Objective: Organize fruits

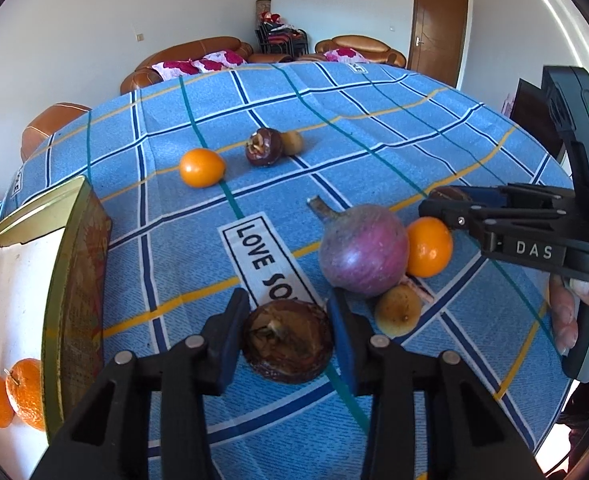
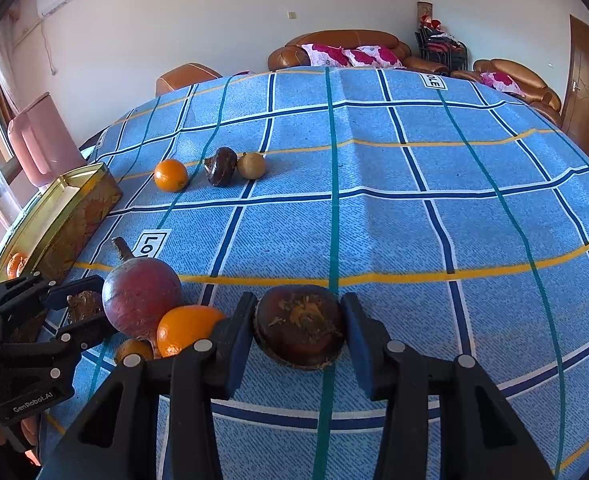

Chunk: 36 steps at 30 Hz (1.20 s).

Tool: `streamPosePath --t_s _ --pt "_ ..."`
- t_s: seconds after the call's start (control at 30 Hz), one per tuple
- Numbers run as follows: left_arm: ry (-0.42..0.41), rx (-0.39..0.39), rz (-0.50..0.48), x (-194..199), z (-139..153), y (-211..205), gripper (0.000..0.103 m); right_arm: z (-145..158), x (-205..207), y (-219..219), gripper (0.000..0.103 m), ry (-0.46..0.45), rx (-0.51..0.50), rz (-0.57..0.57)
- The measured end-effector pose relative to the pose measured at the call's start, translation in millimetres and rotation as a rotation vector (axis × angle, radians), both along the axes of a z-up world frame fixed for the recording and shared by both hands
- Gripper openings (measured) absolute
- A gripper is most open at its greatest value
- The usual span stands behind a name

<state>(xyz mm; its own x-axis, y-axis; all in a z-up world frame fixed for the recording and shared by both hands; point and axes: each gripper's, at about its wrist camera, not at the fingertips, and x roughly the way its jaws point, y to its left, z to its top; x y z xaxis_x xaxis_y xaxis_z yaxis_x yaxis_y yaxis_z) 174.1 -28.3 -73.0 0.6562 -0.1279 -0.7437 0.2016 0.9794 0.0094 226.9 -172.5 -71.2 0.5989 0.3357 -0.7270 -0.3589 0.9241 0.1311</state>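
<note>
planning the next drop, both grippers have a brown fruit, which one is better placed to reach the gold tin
Left. The left gripper holds its brown fruit nearest the gold tin; the right gripper sits farther, beyond the purple fruit.

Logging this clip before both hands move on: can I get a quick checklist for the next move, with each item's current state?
1. Left gripper shut on left brown fruit: ok.
2. Right gripper shut on right brown fruit: ok.
3. Both fruits lifted off the tablecloth: cannot tell.
4. Tin open, with room beside its two oranges: ok.
5. Purple fruit clear of the left fingers: cannot tell, very close.
</note>
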Motion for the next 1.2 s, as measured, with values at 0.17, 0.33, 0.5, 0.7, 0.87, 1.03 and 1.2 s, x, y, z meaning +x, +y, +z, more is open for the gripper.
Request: streamPosePath --t_s 0.17,0.33,0.5,0.7,0.87,1.03,1.2 --pt "-0.044 -0.024 0.006 -5.4 6.7 5.2 0.042 5.4 -4.8 -0.9 0.045 -0.037 0.008 0.003" --pt "-0.078 -0.039 0.009 -9.8 11.8 8.6 0.042 11.0 -10.0 -1.3 0.045 -0.076 0.017 0.014" --pt "-0.130 -0.054 0.021 -17.3 18.2 11.5 0.042 16.6 -16.8 1.3 0.045 -0.120 0.012 0.028" --pt "-0.171 -0.066 0.039 -23.1 23.2 15.7 0.042 19.7 -21.5 3.5 0.045 -0.152 0.015 0.045" --pt "-0.195 -0.067 0.049 -26.7 25.8 17.6 0.042 21.9 -25.7 4.5 0.045 -0.176 0.017 0.056" --pt "-0.225 -0.071 0.063 -30.5 28.4 20.1 0.042 24.9 -29.9 3.6 0.045 -0.201 0.029 0.064" --pt "-0.254 -0.070 0.071 -34.6 31.5 21.7 0.042 28.0 -34.4 3.1 0.045 -0.226 0.040 0.071"
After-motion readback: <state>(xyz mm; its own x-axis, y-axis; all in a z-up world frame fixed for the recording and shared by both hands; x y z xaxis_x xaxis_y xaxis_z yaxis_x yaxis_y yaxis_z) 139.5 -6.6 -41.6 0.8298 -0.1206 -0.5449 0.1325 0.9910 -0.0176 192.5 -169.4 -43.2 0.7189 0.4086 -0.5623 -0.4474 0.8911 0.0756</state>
